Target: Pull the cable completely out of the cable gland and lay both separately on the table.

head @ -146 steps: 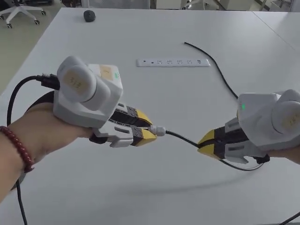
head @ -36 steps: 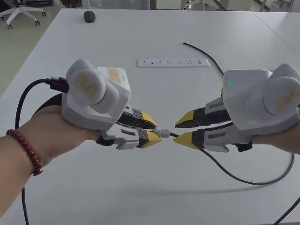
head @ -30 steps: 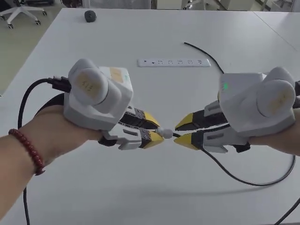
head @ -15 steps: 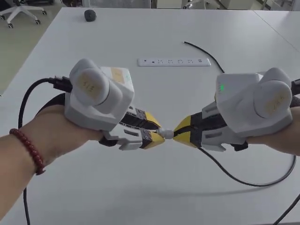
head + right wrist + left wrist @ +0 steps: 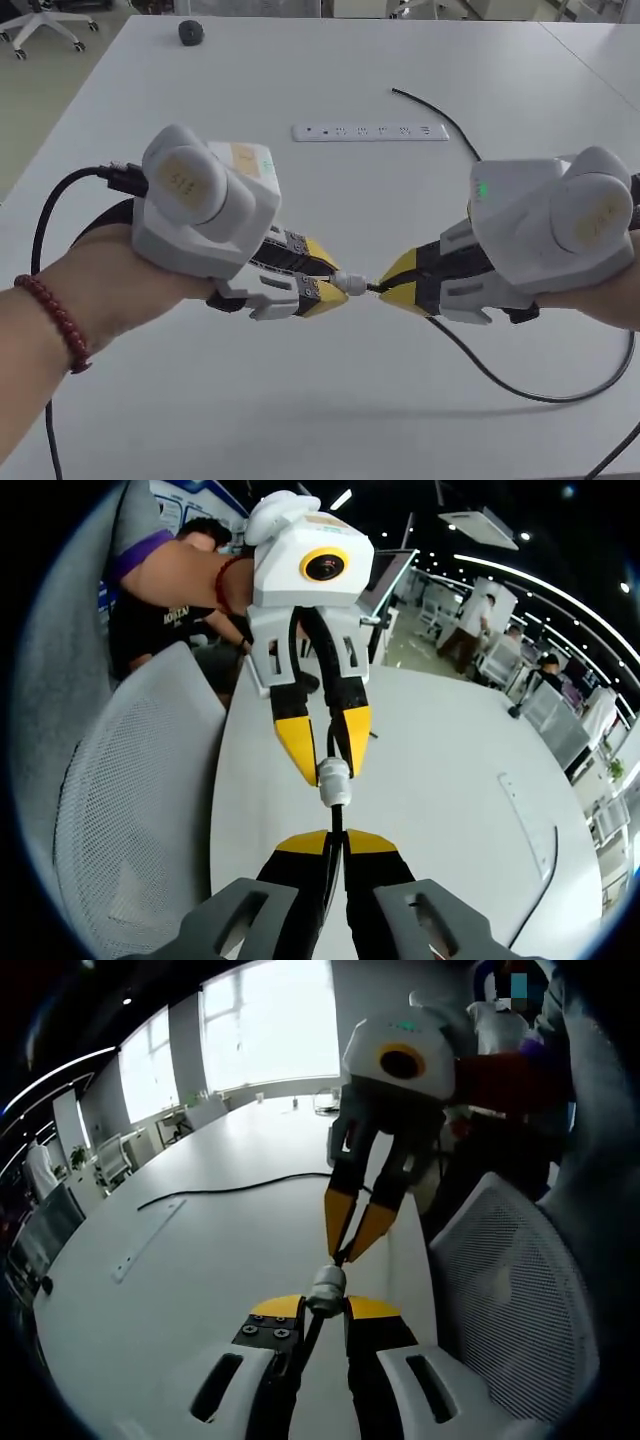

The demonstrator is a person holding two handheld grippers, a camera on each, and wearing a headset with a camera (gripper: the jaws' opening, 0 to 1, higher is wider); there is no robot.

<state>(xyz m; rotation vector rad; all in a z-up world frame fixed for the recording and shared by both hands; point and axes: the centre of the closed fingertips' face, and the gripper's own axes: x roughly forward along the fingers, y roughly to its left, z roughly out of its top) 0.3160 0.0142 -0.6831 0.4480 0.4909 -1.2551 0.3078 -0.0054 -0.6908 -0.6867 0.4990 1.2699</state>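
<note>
The left gripper (image 5: 325, 280) was clamped on the gland (image 5: 352, 284) above the table (image 5: 300, 400), and the cable (image 5: 500, 385) ran out of it rightward, straight into the right gripper (image 5: 400, 282), which was pinched tight on it just beside the gland.

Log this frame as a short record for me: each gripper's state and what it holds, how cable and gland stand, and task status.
left gripper: shut on cable gland
right gripper: shut on cable, close beside the cable gland
cable and cable gland: cable threaded through the cable gland, not separated
height: both held above the table
also on table: power strip, far side
task status: cable not yet pulled out, nothing laid down
</note>
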